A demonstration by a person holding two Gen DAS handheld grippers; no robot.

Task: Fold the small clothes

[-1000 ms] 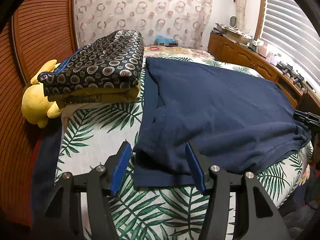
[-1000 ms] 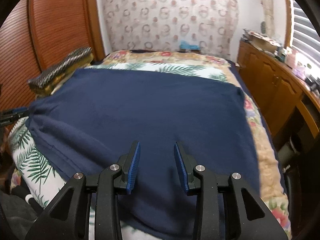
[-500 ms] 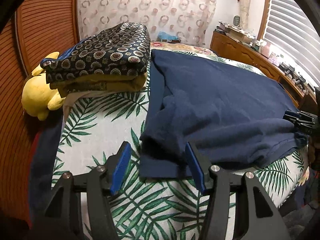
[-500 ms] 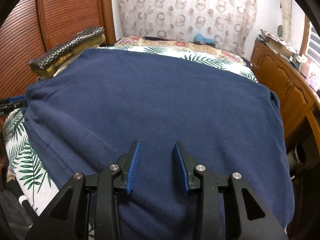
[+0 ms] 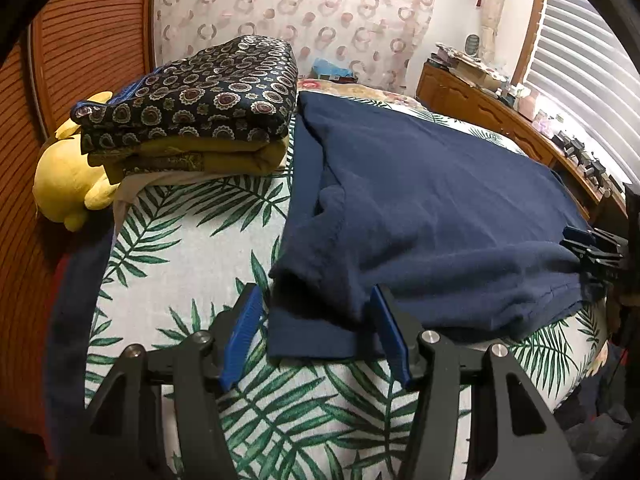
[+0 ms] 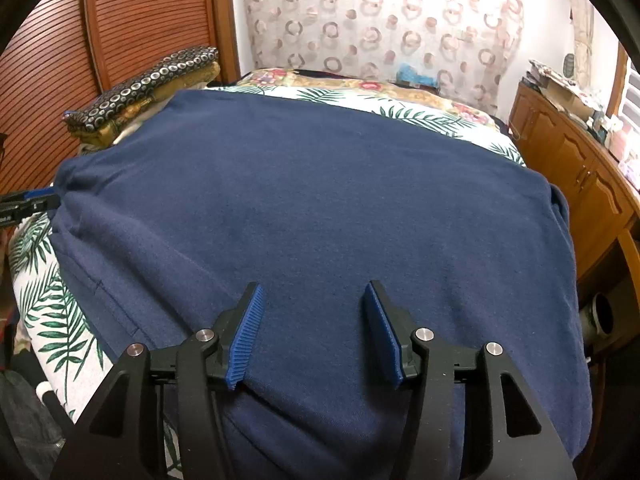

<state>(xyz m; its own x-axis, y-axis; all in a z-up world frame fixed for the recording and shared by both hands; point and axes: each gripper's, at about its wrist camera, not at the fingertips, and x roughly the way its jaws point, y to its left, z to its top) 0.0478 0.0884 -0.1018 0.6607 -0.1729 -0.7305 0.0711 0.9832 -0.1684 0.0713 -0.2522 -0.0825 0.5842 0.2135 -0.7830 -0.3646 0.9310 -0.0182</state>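
Note:
A navy blue shirt [image 5: 420, 200] lies spread on the bed, one side folded over with a rumpled sleeve at its near left corner. It fills the right wrist view [image 6: 320, 220]. My left gripper [image 5: 316, 332] is open, its blue pads on either side of that near corner, just above the bedspread. My right gripper [image 6: 312, 332] is open over the shirt's near edge. The right gripper's tips show at the shirt's right edge in the left wrist view [image 5: 592, 248]; the left gripper's tip shows at the left edge of the right wrist view [image 6: 28, 204].
A stack of folded clothes, patterned navy over mustard [image 5: 192, 116], sits at the bed's far left beside a yellow plush toy [image 5: 64, 184]. The leaf-print bedspread [image 5: 192, 248] shows left of the shirt. A wooden dresser [image 6: 576, 168] runs along the right; a slatted wooden door [image 6: 132, 24] stands left.
Both grippers have moved forward and lower toward the shirt. The shirt's near edge has bunched up a little. The right gripper's jaws stand wider apart than before.

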